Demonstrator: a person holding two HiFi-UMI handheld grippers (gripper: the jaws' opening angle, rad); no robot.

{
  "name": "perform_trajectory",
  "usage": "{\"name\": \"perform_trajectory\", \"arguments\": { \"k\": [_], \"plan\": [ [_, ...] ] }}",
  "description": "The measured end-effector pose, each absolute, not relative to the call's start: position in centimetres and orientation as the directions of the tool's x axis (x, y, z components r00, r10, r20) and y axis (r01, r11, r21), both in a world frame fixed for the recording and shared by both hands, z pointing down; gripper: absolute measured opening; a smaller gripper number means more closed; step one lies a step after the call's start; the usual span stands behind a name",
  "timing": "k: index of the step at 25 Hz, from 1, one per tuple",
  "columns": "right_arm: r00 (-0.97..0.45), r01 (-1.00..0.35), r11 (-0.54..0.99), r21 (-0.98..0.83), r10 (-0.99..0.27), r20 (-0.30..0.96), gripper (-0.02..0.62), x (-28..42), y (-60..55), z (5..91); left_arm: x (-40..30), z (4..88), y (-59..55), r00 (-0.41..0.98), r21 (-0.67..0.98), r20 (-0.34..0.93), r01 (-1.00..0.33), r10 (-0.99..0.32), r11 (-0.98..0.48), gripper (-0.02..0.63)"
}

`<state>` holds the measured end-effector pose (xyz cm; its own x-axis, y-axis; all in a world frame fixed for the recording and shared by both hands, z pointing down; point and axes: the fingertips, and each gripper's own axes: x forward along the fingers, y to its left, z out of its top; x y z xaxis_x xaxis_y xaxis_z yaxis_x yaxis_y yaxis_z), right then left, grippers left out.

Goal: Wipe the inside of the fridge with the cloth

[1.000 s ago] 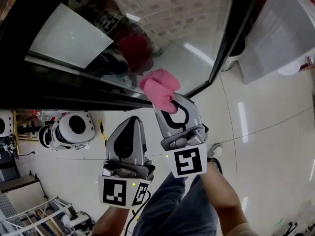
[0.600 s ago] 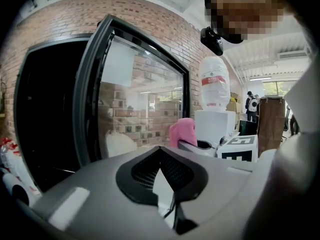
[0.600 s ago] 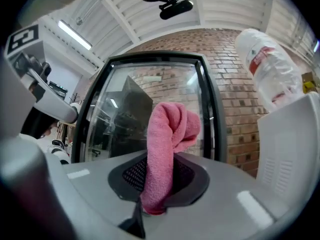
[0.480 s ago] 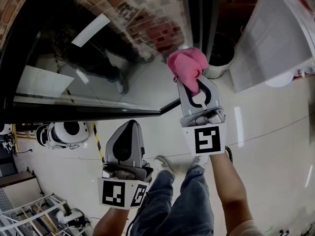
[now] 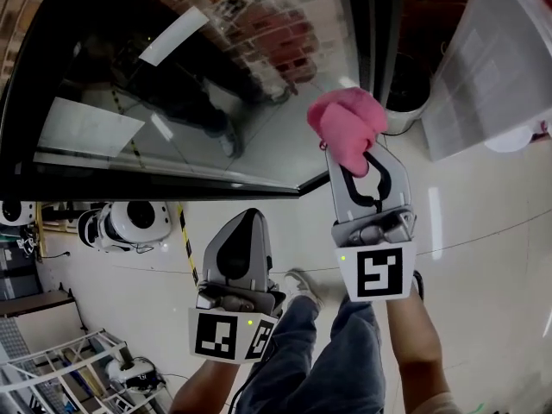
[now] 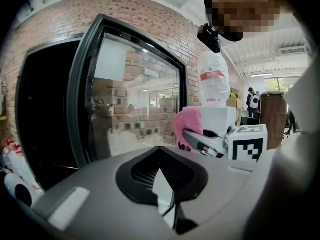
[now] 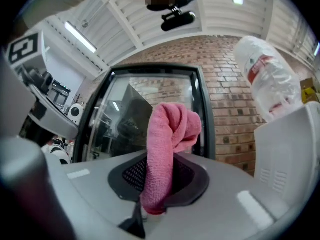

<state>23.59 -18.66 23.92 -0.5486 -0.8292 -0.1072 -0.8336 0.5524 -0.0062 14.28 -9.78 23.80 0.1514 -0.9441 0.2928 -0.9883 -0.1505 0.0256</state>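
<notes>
A white robot sits on the floor at far left. The left gripper hangs low, jaws together and empty. The fridge's glass door stands before the right gripper, clamped on the pink cloth by the door's edge. A bin and a white cabinet stand to the right.

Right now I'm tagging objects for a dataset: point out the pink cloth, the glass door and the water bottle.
pink cloth (image 7: 162, 159), right gripper view, its upright middle fold
glass door (image 5: 216, 102), head view, the reflective pane
water bottle (image 7: 270, 81), right gripper view, its clear middle
</notes>
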Motion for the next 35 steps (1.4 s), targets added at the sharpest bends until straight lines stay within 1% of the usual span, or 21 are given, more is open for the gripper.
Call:
{"name": "perform_trajectory", "arguments": {
  "k": [4,10,16,20,26,35],
  "plan": [
    [-0.594,-0.798,0.603,-0.028,-0.792,-0.139,0.061,19.6,-13.5,22.8,11.7,23.9,-8.5,0.149,0.016,0.291,-0.988,-0.945,-0.151,0.012],
    [-0.649,-0.755,0.653,-0.06,-0.757,-0.074,0.061,12.7,-9.2,25.8,7.7,24.3,-6.7,0.159,0.01,0.294,-0.987,-0.943,-0.163,0.012],
    [-0.663,-0.747,0.664,-0.043,-0.748,-0.024,0.061,6.7,-6.8,28.9,3.7,25.3,-5.0,0.193,0.006,0.304,-0.98,-0.933,-0.2,0.012],
    [-0.649,-0.759,0.649,-0.046,-0.76,-0.013,0.061,4.4,-6.3,30.7,2.1,26.0,-4.4,0.216,-0.001,0.309,-0.974,-0.926,-0.228,0.014],
    [-0.652,-0.758,0.651,-0.031,-0.758,0.013,0.061,3.5,-6.8,33.5,1.9,28.4,-4.5,0.239,-0.003,0.335,-0.967,-0.911,-0.255,0.012],
    [-0.602,-0.798,0.602,-0.007,-0.798,0.037,0.061,9.6,-11.5,35.2,6.0,28.8,-7.4,0.234,0.034,0.325,-0.971,-0.916,-0.236,0.012]
  ]
}}
